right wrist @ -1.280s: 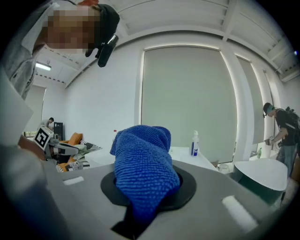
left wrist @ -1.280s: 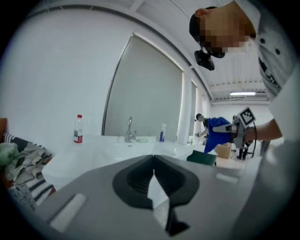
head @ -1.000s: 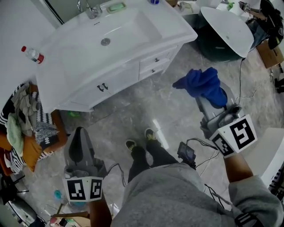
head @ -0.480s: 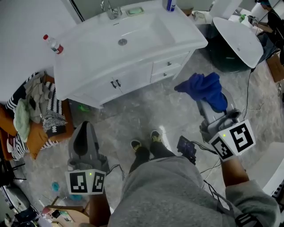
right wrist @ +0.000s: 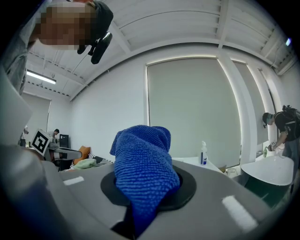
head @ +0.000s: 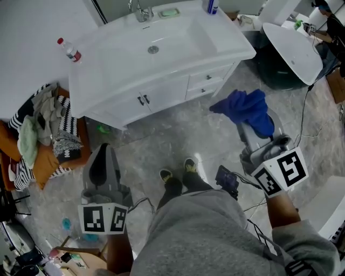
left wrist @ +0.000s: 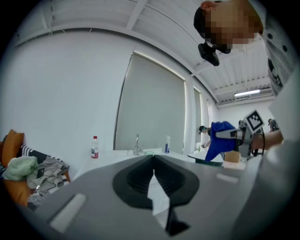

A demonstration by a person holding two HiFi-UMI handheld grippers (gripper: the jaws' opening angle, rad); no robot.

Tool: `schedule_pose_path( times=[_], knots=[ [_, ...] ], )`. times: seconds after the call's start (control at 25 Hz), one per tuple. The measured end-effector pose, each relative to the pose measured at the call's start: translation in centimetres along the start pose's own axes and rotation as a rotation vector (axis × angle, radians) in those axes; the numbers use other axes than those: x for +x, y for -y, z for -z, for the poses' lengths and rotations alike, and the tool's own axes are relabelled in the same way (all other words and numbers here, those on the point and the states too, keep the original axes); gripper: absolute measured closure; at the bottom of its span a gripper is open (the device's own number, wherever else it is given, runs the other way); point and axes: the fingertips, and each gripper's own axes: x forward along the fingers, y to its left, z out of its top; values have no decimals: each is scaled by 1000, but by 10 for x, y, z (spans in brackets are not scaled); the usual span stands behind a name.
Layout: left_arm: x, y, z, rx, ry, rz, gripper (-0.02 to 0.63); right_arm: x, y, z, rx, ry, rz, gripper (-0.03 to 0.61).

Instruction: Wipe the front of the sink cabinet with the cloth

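Observation:
The white sink cabinet [head: 161, 89] stands ahead of me, its two doors and drawers facing my feet. My right gripper [head: 253, 121] is shut on a bunched blue cloth [head: 245, 109], held in the air to the right of the cabinet front and apart from it. The same blue cloth [right wrist: 143, 171] fills the jaws in the right gripper view. My left gripper [head: 101, 164] hangs low at the left, shut with nothing in it; in the left gripper view its jaws meet in a closed seam, and the left gripper [left wrist: 153, 176] points toward the sink top [left wrist: 136, 154].
A water bottle [head: 69, 49], tap [head: 141, 11] and spray bottle [head: 211, 5] stand on the sink top. Clothes are piled on an orange seat [head: 38, 140] at left. A white basin on a dark stand [head: 291, 46] is at right. My shoes [head: 175, 172] are on grey marble floor.
The head view has swung, so the cabinet sits more centred and slightly farther up. Both grippers hold nearly the same pose, the cloth still clamped in the right one.

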Motion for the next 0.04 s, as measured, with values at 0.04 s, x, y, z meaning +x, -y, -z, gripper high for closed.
schedule_pose_path(
  times=[0.04],
  knots=[
    [0,0,1,0,0,3,603,0,-1,1,0,-1,-2,508]
  ],
)
